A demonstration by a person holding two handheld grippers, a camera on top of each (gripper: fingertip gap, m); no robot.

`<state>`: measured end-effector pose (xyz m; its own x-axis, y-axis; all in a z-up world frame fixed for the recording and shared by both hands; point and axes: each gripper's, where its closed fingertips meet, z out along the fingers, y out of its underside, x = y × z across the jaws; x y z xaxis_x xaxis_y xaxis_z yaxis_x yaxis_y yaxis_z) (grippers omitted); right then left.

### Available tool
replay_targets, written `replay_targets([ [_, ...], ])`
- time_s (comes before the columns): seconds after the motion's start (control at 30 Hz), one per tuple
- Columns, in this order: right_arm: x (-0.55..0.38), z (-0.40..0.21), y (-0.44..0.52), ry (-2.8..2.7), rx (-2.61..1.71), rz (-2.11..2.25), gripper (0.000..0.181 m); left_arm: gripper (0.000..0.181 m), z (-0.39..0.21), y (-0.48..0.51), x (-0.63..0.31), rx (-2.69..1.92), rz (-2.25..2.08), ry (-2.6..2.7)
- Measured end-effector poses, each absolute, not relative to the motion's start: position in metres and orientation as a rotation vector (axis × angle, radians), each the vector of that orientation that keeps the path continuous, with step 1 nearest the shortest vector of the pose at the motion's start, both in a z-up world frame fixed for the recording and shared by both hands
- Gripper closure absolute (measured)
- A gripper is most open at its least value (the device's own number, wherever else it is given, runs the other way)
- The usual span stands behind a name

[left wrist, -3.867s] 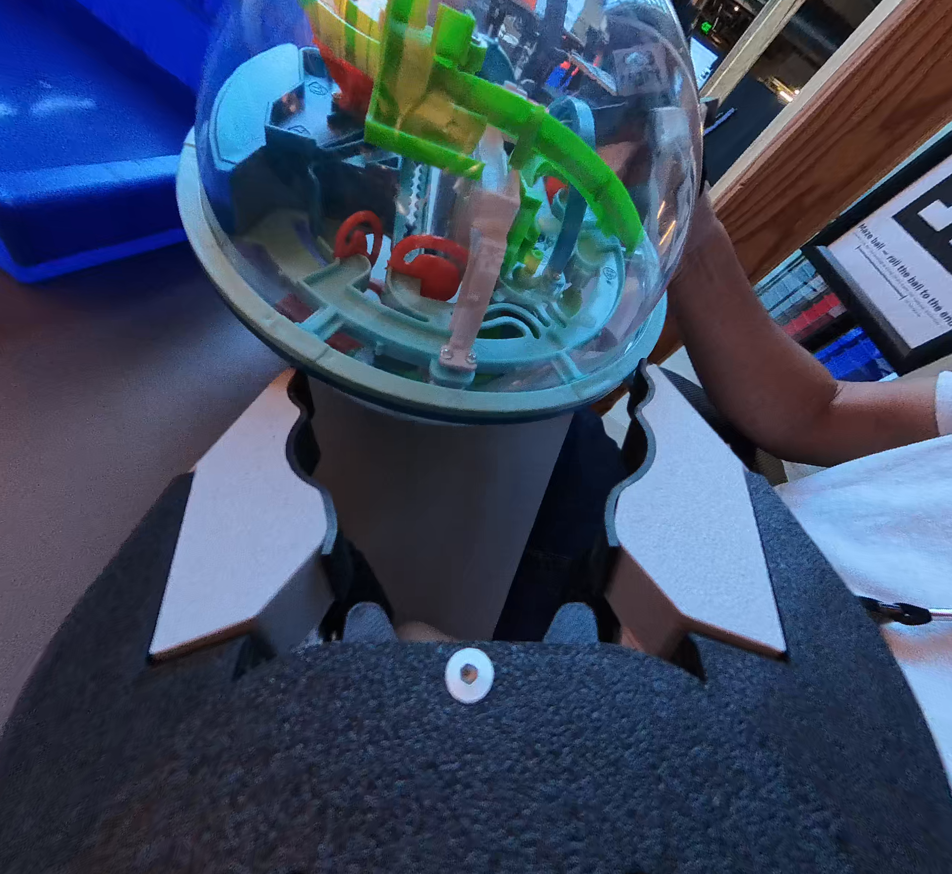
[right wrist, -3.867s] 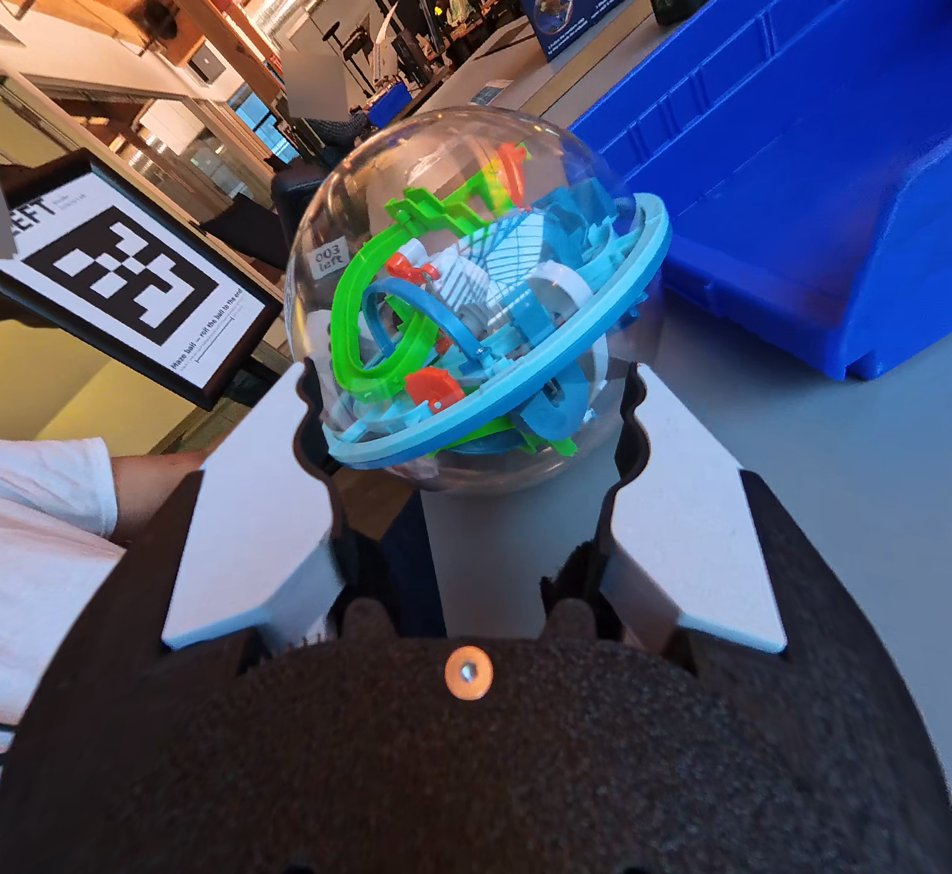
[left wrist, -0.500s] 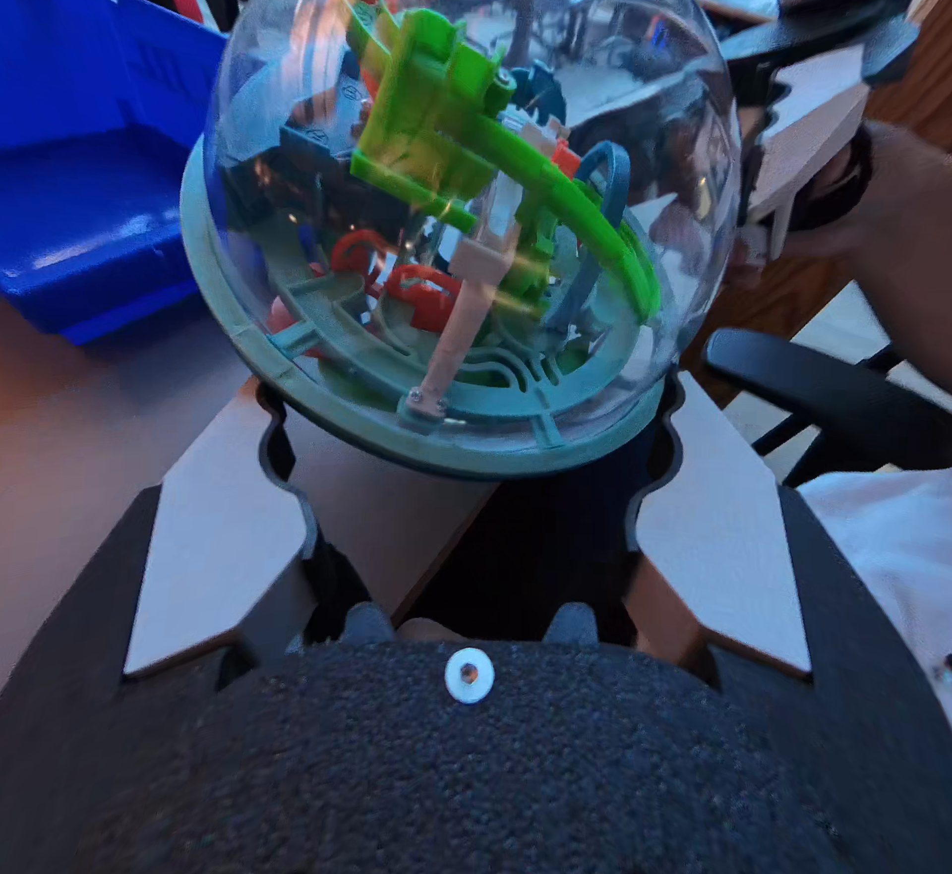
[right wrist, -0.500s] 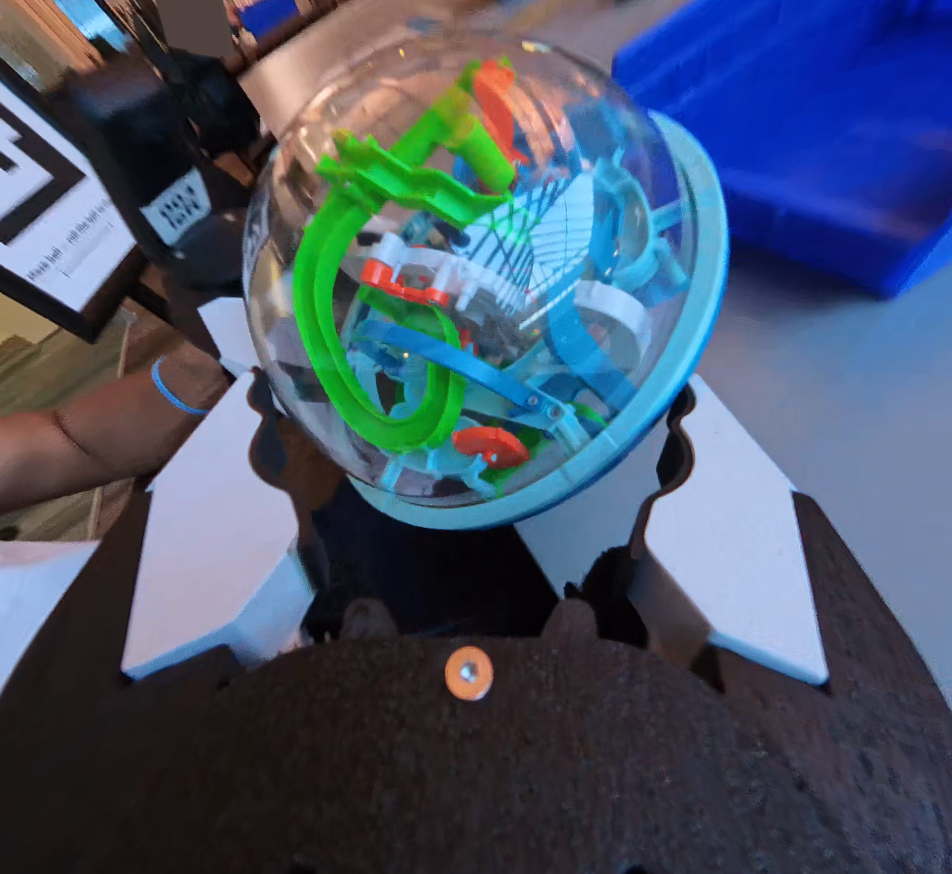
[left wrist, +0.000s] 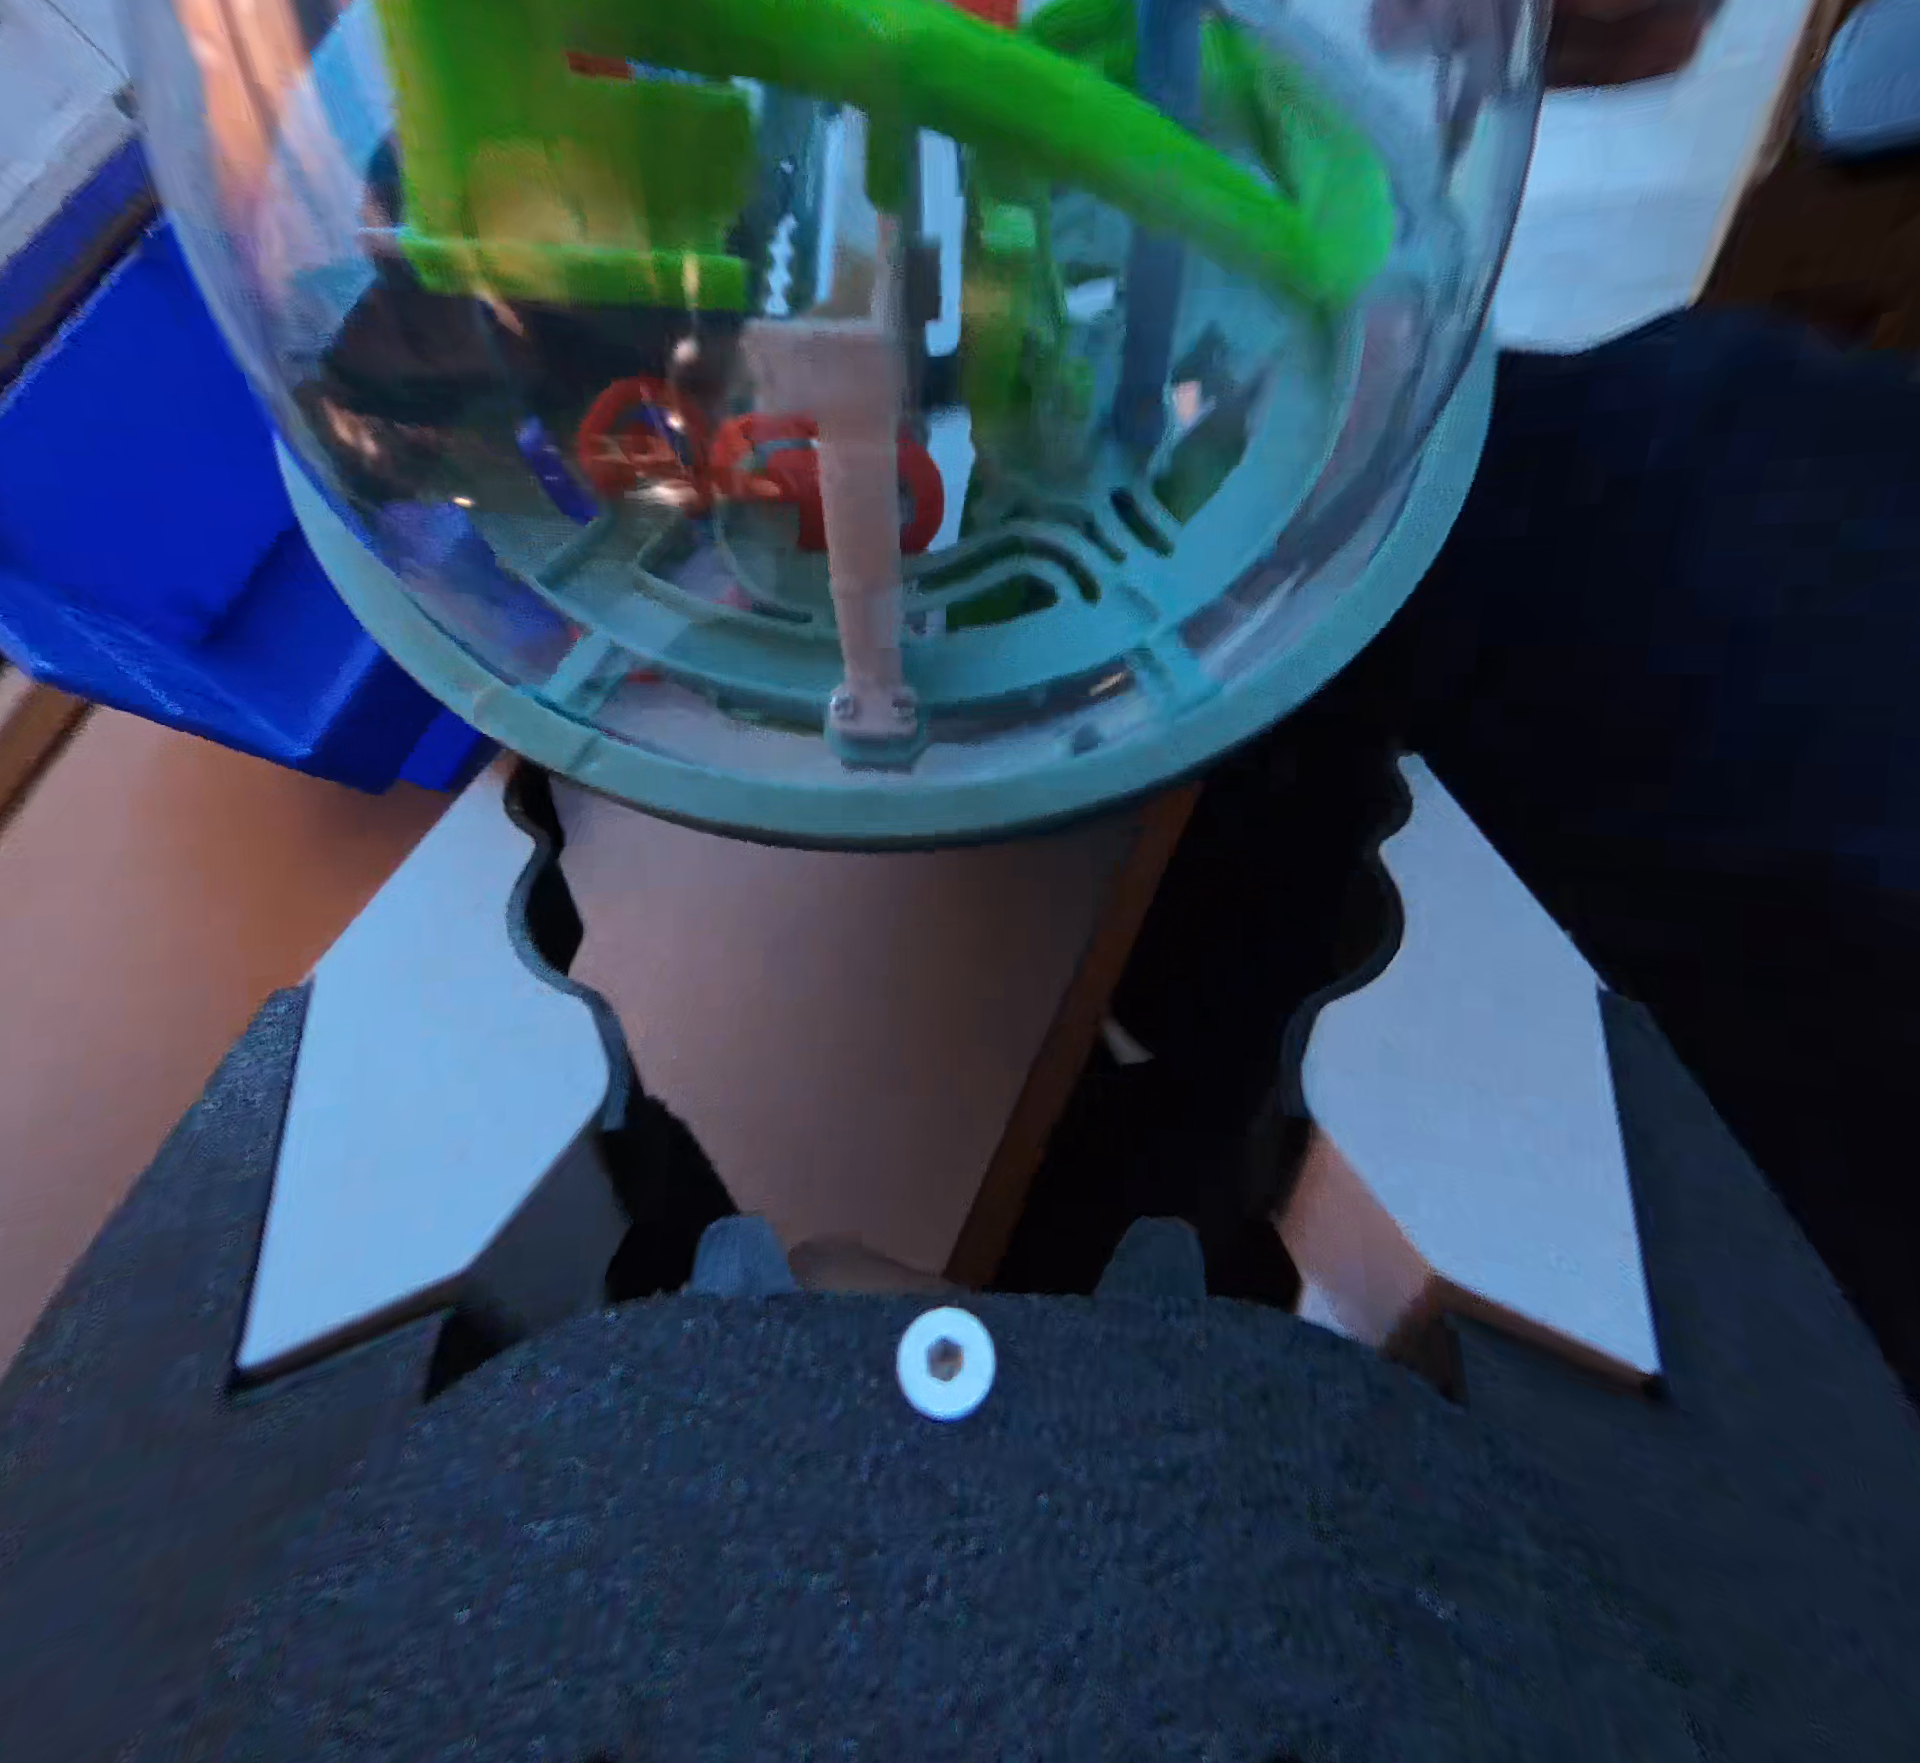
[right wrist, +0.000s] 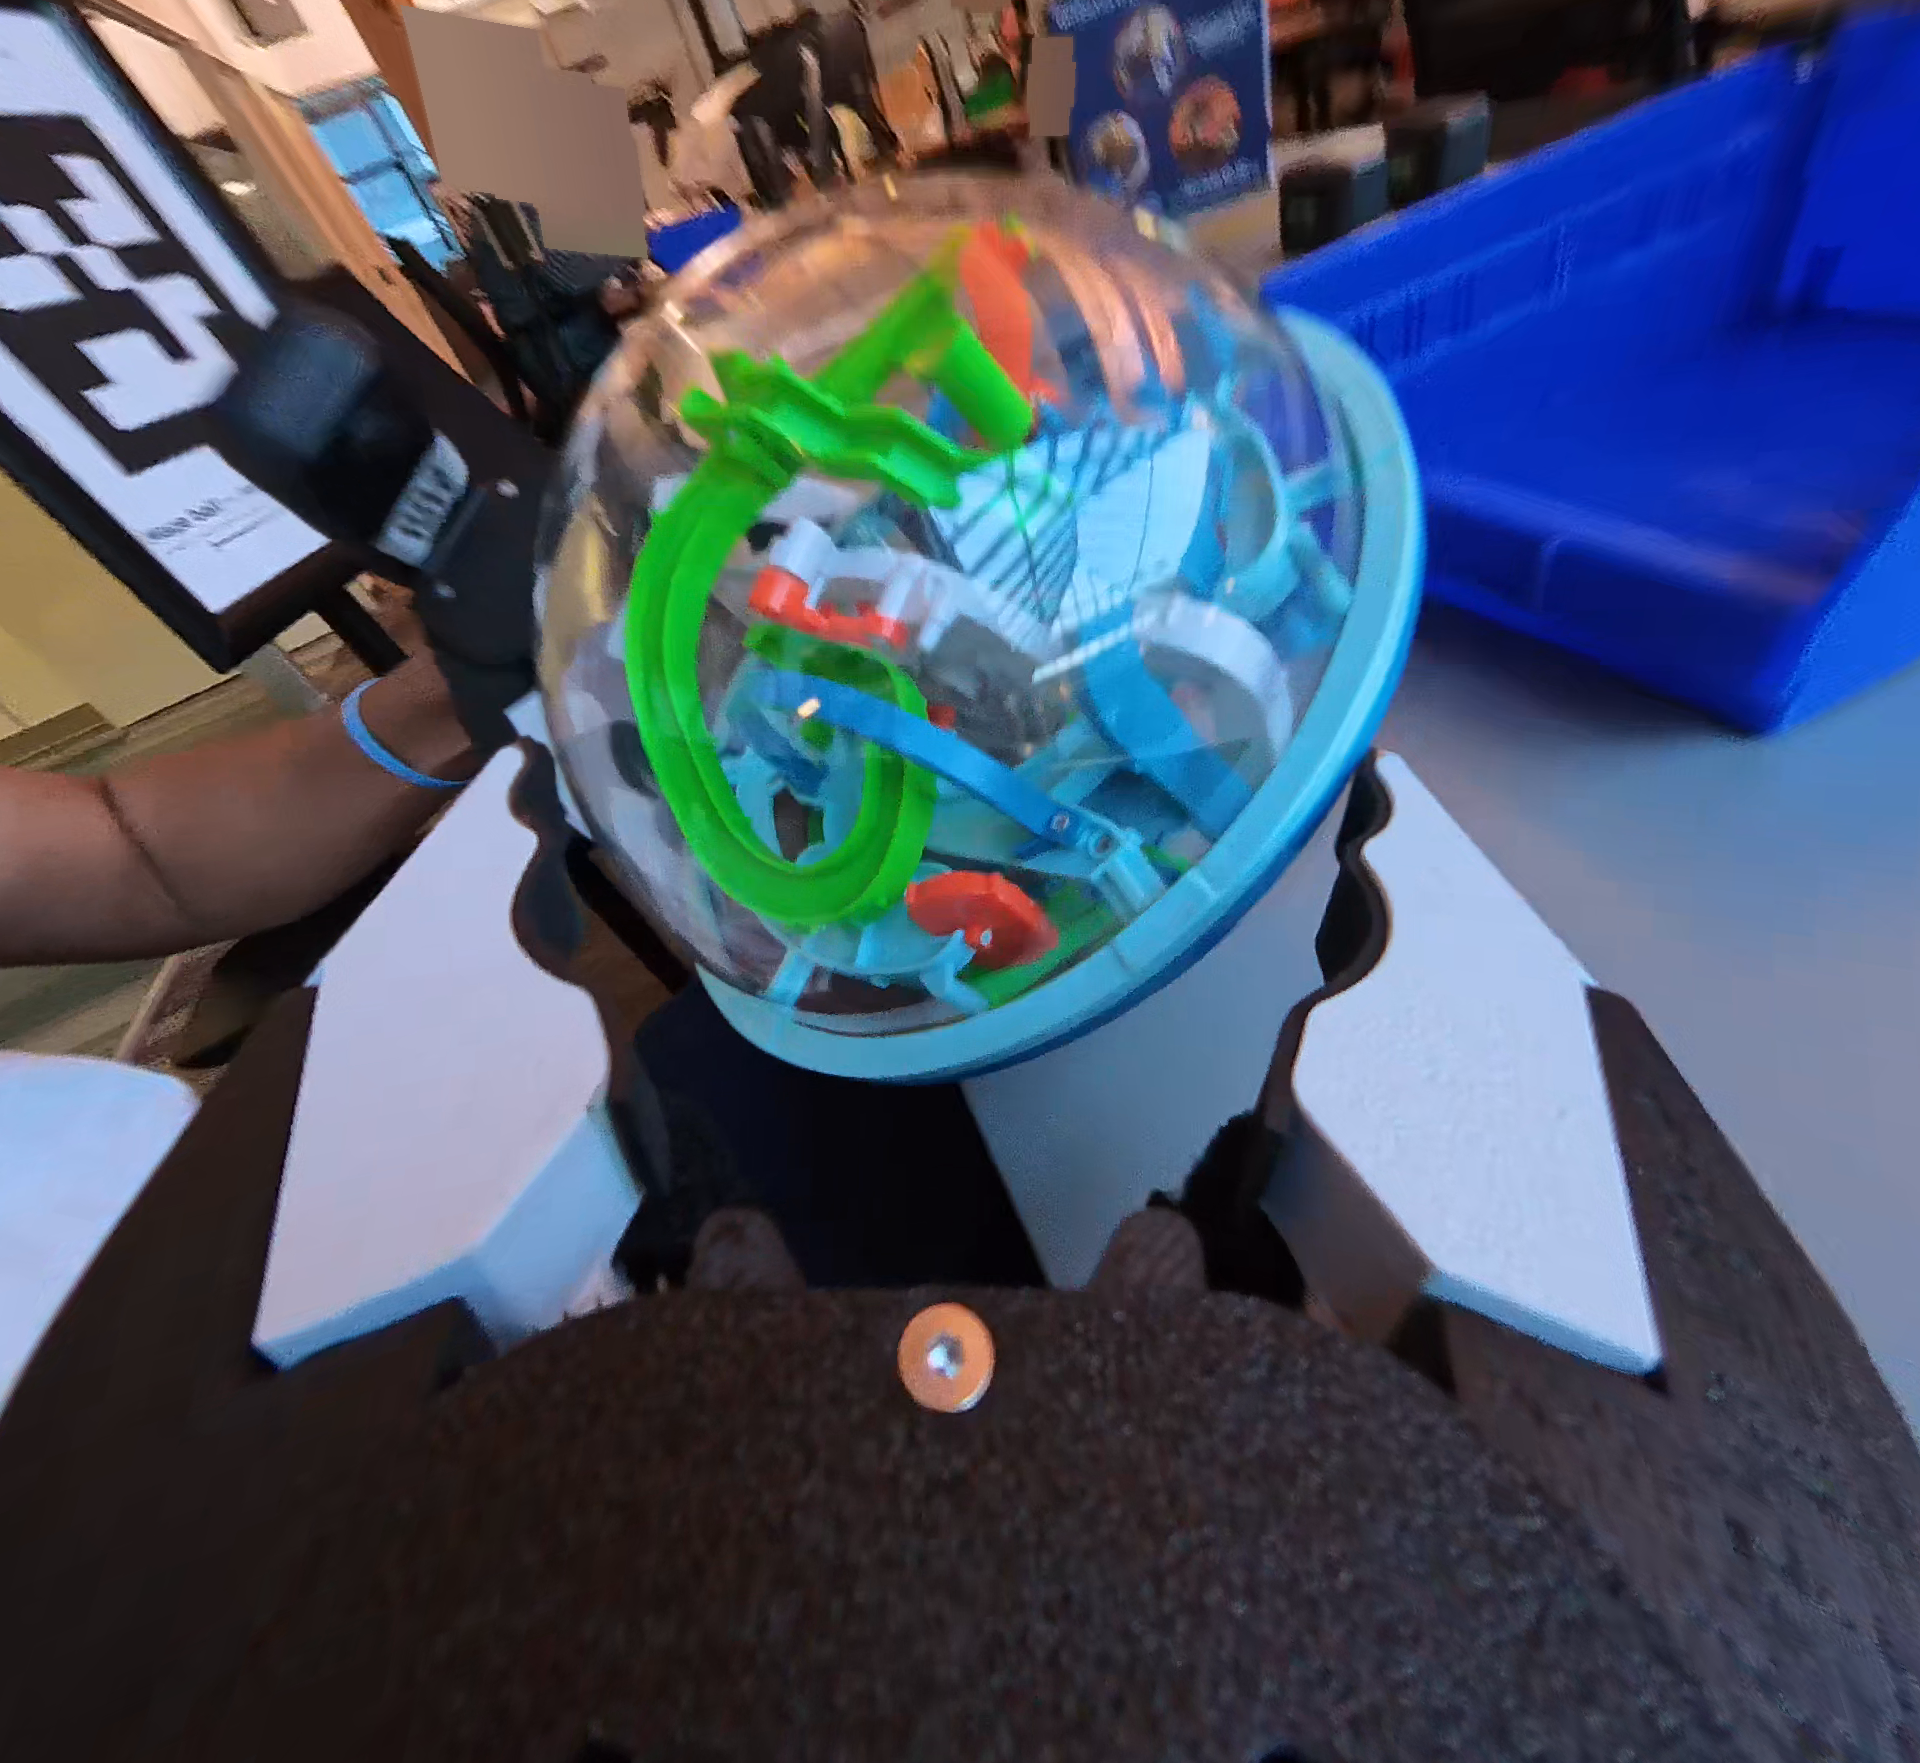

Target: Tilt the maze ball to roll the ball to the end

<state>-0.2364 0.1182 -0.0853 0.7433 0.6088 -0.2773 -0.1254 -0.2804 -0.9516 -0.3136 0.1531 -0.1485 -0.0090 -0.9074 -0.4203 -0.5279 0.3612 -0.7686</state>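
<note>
I have the maze ball pinched between my two tongs, lifted clear of the bench. My left tongs are spread wide, with the ball's teal rim sitting at the finger tips; my right tongs are spread just as wide, cupping the ball from the other side, its fingers against the rim. Neither pair is clenched; each presses on the ball. The ball is tilted in the right view, rim slanting down to the left. A green track loops inside; I cannot make out the small ball. A blue bin sits behind on the bench.
</note>
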Motion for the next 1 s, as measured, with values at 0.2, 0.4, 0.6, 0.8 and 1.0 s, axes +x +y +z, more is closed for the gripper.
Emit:
replay_targets([
  [0.2,-0.164,-0.076,0.116,-0.662,-1.697,0.443,0.044,0.036,-0.16,0.18,-0.32,-1.209,-0.19,1.723],
  [0.4,-0.161,-0.136,0.133,-1.1,-1.842,0.36,0.039,0.034,-0.143,0.197,-0.318,-1.269,-0.343,1.68],
  [0.6,-0.208,-0.16,0.178,-1.188,-1.916,0.502,0.042,0.037,-0.14,0.215,-0.294,-1.367,-0.639,1.688],
  [0.8,-0.211,-0.153,0.212,-0.939,-1.947,0.499,0.026,0.069,-0.132,0.233,-0.285,-1.381,-0.679,1.574],
  [1.0,-0.217,-0.112,0.202,-0.788,-1.89,0.514,0.027,0.065,-0.121,0.223,-0.282,-1.449,-0.87,1.497],
])
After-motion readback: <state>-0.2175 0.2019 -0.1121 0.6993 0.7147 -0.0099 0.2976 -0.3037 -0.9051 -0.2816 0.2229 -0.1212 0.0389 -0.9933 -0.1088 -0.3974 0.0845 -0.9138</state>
